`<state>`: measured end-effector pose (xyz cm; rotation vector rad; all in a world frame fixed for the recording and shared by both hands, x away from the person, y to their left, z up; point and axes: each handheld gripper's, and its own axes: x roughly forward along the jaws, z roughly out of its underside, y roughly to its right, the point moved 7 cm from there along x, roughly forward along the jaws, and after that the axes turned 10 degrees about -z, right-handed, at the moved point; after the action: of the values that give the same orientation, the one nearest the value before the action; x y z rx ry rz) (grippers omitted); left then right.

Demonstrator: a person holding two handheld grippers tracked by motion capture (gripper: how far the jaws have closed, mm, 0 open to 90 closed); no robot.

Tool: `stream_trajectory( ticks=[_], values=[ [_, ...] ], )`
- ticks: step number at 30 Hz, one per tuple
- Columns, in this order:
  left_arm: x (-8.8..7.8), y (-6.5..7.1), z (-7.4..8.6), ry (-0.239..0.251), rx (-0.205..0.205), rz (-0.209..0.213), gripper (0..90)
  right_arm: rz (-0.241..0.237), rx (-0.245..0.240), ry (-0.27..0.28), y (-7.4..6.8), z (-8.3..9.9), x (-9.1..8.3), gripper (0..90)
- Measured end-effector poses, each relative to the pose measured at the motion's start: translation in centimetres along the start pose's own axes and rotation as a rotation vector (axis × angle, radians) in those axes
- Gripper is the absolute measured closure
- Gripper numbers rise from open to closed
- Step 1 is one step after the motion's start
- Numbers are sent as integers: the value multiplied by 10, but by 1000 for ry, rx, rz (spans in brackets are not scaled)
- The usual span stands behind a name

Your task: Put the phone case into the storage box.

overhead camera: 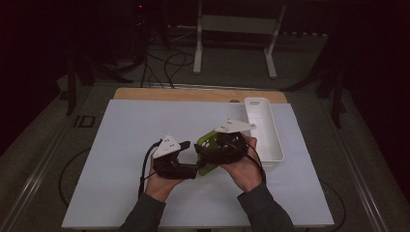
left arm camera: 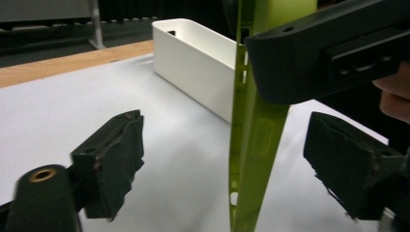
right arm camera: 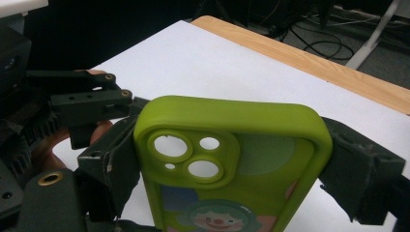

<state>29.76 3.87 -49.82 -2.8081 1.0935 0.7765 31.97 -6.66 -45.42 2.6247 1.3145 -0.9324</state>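
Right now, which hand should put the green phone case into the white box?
The right. The right gripper clamps the green phone case by its sides and sits nearer the white box. The left gripper stands open around the case's edge, not pressing it.

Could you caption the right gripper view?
Right gripper clamps a green phone case by its edges above the white table.

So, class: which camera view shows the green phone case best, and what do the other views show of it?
The right gripper view: the green phone case faces the camera, showing its lens cutouts and a cartoon clown print, pinched between the right gripper pads. The left gripper view shows only its thin edge. In the high view it is a small green patch between the hands.
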Motion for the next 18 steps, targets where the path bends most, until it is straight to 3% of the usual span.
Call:
stream_trajectory(
  ticks=[5, 18],
  values=[
    [-1, -3, 1, -4, 7, -32, 12, 6, -1, 4, 1, -1, -1, 154],
    [-9, -10, 6, 8, 25, -50, 0, 24, 15, 1, 3, -4, -2, 154]
  ],
)
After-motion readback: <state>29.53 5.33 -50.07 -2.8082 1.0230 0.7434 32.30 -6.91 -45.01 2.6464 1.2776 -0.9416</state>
